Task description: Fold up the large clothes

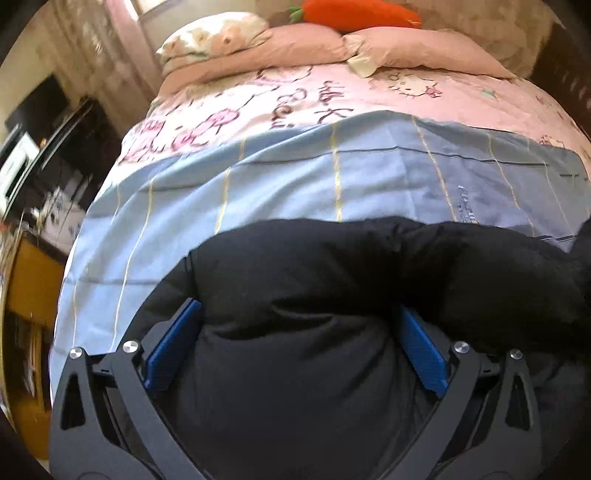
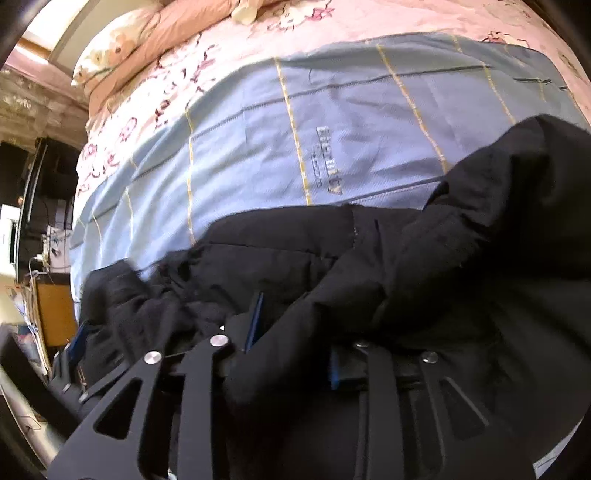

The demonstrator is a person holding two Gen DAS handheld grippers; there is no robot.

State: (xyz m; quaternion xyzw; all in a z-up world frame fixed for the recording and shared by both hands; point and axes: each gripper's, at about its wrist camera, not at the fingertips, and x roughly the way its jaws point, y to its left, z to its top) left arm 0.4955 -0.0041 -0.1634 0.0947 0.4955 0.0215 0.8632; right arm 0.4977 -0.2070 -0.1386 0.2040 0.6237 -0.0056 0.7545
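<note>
A black puffy jacket (image 1: 332, 266) lies crumpled on a light blue checked sheet (image 1: 295, 177) at the near side of a bed. My left gripper (image 1: 299, 306) points down onto it. The blue pads (image 1: 173, 343) stand wide apart, and a bulge of jacket fills the gap between them. In the right wrist view the jacket (image 2: 480, 258) rises in folds to the right. My right gripper (image 2: 295, 332) has its pads a little apart. Loose black fabric lies between and over them, hiding most of the right pad.
The blue sheet (image 2: 258, 147) covers pink cartoon-print bedding (image 1: 406, 96). Pink pillows (image 1: 295, 48) and an orange carrot plush (image 1: 358, 13) sit at the head. Dark furniture (image 1: 37, 147) and a wooden cabinet (image 1: 29, 280) stand along the bed's left edge.
</note>
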